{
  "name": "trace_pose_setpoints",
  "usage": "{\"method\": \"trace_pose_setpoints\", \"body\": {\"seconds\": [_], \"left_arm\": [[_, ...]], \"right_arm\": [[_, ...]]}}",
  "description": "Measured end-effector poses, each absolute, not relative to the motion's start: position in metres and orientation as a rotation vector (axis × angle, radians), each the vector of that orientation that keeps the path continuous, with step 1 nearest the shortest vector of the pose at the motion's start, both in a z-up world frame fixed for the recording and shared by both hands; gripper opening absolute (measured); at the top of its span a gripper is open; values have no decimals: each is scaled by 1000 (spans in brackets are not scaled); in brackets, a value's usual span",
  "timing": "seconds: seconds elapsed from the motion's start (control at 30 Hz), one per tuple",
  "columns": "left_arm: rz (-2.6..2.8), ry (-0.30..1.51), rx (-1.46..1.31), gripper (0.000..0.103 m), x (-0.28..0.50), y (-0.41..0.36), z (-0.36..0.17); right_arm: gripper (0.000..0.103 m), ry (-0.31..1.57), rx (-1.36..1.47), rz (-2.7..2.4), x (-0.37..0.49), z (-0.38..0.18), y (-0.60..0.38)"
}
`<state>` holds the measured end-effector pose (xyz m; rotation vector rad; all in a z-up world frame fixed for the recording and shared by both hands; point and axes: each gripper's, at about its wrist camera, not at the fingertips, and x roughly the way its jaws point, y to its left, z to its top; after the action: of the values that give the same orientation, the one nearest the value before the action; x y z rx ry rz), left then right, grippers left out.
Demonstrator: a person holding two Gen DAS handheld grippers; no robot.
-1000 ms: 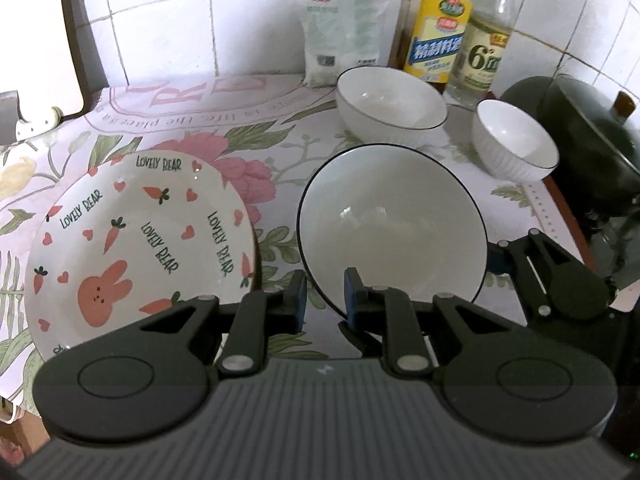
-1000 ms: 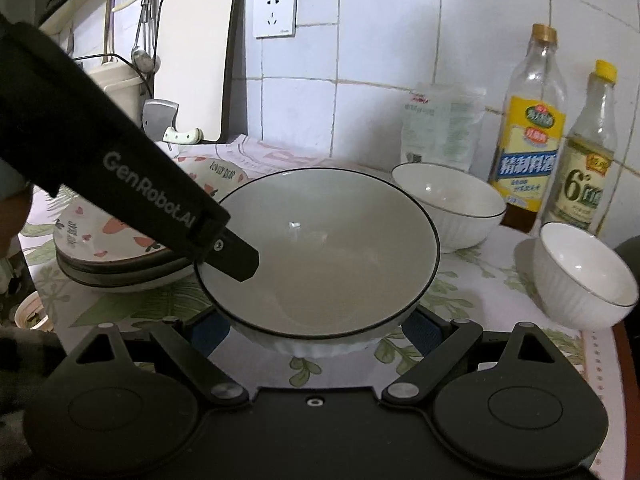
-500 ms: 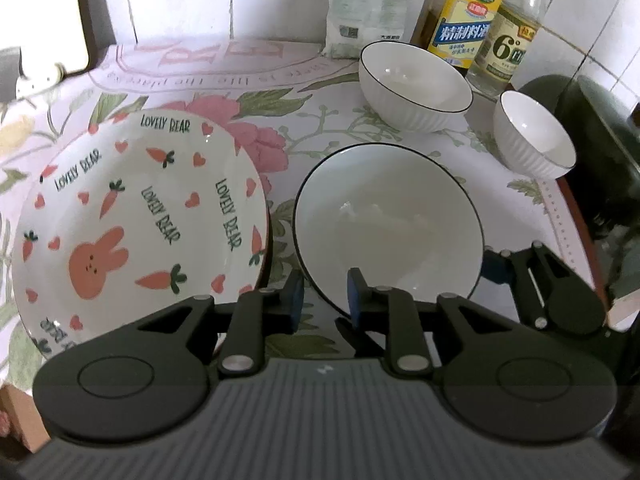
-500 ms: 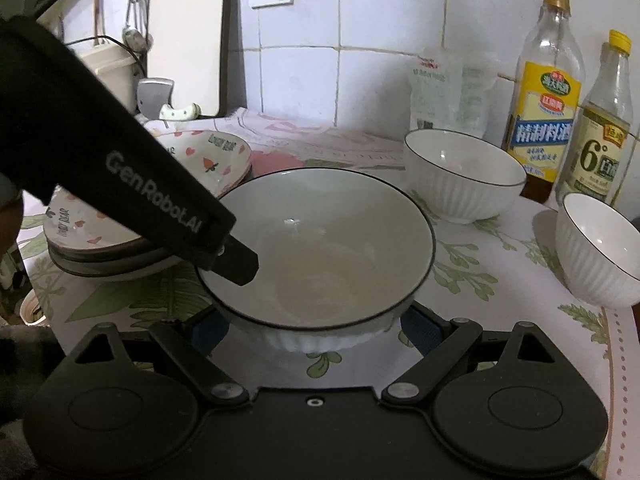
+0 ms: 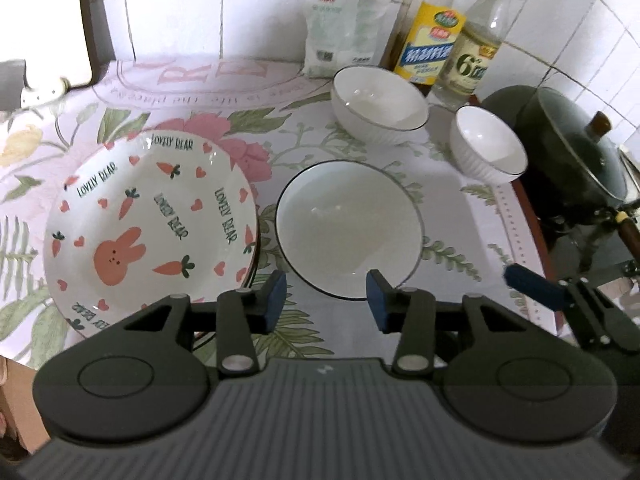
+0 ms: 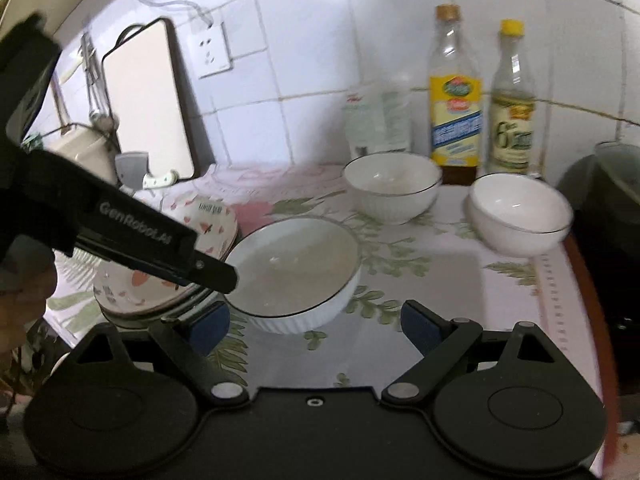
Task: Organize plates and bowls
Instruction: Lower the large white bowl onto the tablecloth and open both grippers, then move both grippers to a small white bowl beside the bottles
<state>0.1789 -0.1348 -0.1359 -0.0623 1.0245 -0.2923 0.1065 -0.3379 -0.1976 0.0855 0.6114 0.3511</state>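
Note:
A large white bowl with a black rim (image 5: pixel 348 226) sits on the floral tablecloth (image 5: pixel 200 120), also in the right wrist view (image 6: pixel 294 270). Left of it is a stack of carrot-and-rabbit plates (image 5: pixel 148 220), seen in the right wrist view too (image 6: pixel 160 280). A medium white bowl (image 5: pixel 378 104) and a small white bowl (image 5: pixel 486 148) stand behind. My left gripper (image 5: pixel 326 298) is open just in front of the large bowl's near rim, holding nothing. My right gripper (image 6: pixel 316 326) is open, pulled back in front of the bowl, empty.
Two bottles (image 5: pixel 432 36) and a white packet (image 5: pixel 340 36) stand at the tiled wall. A dark lidded pot (image 5: pixel 576 156) sits at the right on a stove. A cutting board (image 6: pixel 148 100) leans at the left wall. The table edge is close in front.
My left gripper has opened, letting go of the large bowl's rim, and drawn back. My right gripper has drawn back from the bowl too. The bowl now rests on the cloth.

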Motion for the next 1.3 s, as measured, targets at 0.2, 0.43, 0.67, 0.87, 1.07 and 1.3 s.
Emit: {"method": "trace_pose_setpoints", "body": {"seconds": [0.2, 0.43, 0.67, 0.87, 1.07, 1.3], "left_arm": [[-331, 997, -6, 53, 163, -141, -114], [-368, 989, 35, 58, 147, -148, -96], [-425, 947, 60, 67, 137, -168, -65], [-468, 897, 83, 69, 142, -197, -39], [-458, 887, 61, 69, 164, -231, -40], [-386, 819, 41, 69, 201, -267, -64]], "right_arm": [[94, 624, 151, 307, 88, -178, -370], [94, 582, 187, 250, 55, -144, -390], [85, 537, 194, 230, 43, -112, -408], [63, 530, 205, 250, 58, -96, -430], [54, 527, 251, 184, 91, -103, -445], [55, 571, 323, 58, 146, -145, -464]]}}
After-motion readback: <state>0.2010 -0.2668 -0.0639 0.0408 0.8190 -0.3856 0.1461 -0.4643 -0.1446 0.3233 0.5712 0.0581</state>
